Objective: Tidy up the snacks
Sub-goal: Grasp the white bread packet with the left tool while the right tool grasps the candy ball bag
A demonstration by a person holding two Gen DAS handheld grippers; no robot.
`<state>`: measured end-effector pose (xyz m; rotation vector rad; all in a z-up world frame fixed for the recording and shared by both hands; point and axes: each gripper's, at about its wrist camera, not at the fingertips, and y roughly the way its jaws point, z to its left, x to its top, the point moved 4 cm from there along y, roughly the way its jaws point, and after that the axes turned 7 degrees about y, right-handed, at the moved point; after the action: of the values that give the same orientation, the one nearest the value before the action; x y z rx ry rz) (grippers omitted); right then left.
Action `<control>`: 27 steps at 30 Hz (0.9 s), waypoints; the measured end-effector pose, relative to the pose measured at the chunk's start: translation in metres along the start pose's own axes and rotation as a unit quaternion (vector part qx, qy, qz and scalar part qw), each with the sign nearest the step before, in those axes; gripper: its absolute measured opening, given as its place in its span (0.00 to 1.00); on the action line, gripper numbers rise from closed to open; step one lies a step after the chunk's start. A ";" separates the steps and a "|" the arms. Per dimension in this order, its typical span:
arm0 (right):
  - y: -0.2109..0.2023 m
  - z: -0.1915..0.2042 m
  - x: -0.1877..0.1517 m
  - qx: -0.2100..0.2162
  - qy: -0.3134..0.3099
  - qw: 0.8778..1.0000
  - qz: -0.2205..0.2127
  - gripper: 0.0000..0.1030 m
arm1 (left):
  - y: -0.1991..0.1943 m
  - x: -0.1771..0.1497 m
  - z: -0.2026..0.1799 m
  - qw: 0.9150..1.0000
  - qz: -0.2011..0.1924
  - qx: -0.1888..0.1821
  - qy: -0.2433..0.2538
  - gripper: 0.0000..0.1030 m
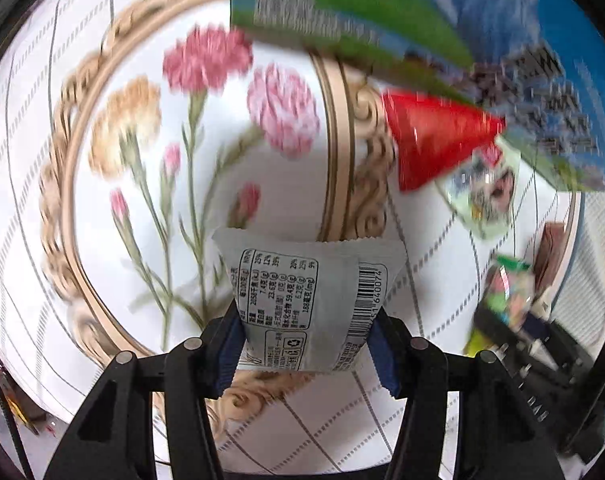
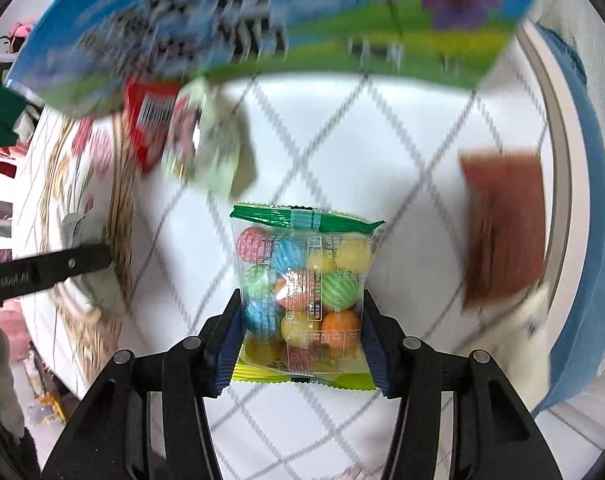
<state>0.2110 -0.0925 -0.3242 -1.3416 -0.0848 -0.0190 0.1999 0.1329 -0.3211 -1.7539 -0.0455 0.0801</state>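
left wrist view: we see the left gripper (image 1: 306, 340) clenched on a grey-white snack packet (image 1: 308, 300), blue pads pressed against both its sides, nutrition table and barcode facing us. the packet sits at 6 o'clock, sticking up from the jaws over the tablecloth (image 1: 82, 92) with printed carnations in a gold scroll frame. at 12 to 2 o'clock a large green and blue box (image 1: 382, 8), blurred. just below it at 3 o'clock a red packet (image 1: 434, 136), with a pale green packet (image 1: 486, 192) touching its lower right edge. at 4 o'clock we make out the other gripper, black, with a colourful packet, too blurred for detail.

right wrist view: we see the right gripper (image 2: 300, 344) clenched on a clear bag of coloured gum balls (image 2: 306, 296), green seal on top, yellow seal at the bottom, pads against both sides. bag at 6 o'clock above the diamond-lined cloth (image 2: 382, 152). the box (image 2: 262, 20) spans 10 to 1 o'clock. red packet (image 2: 148, 120) and pale green packet (image 2: 218, 148) at 10 o'clock, side by side. a brown packet (image 2: 502, 224) at 3 o'clock. the left gripper's black finger (image 2: 50, 268) enters at 9 o'clock.
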 end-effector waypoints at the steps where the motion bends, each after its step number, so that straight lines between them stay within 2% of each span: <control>1: 0.001 -0.001 -0.008 0.003 0.003 1.000 0.006 0.54 | 0.004 -0.005 -0.001 1.000 0.003 0.001 0.001 0.51; 5: 0.007 -0.006 -0.021 0.010 0.020 1.000 0.007 0.55 | 0.024 -0.010 -0.005 1.000 0.010 0.018 0.015 0.51; 9: 0.012 -0.015 -0.019 0.024 0.048 0.999 0.005 0.58 | 0.033 -0.011 -0.016 0.999 0.008 0.032 0.019 0.51; 13: 0.016 -0.014 -0.018 0.013 0.050 0.999 -0.006 0.58 | 0.036 -0.003 -0.032 0.999 -0.004 0.040 0.020 0.51; 14: 0.017 -0.013 -0.019 0.008 0.048 0.999 -0.009 0.58 | 0.031 -0.005 -0.021 0.999 -0.006 0.042 0.021 0.51; 24: 0.030 0.006 -0.019 -0.017 0.033 0.999 -0.016 0.58 | 0.027 -0.009 -0.034 0.998 -0.008 0.051 0.031 0.48; 27: 0.032 0.016 -0.023 -0.030 0.019 0.999 -0.025 0.54 | 0.017 -0.014 -0.036 0.998 -0.013 0.052 0.036 0.45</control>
<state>0.1894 -0.0706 -0.3531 -1.3977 -0.0854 -0.0905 0.1888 0.0933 -0.3313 -1.6509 -0.0106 0.0004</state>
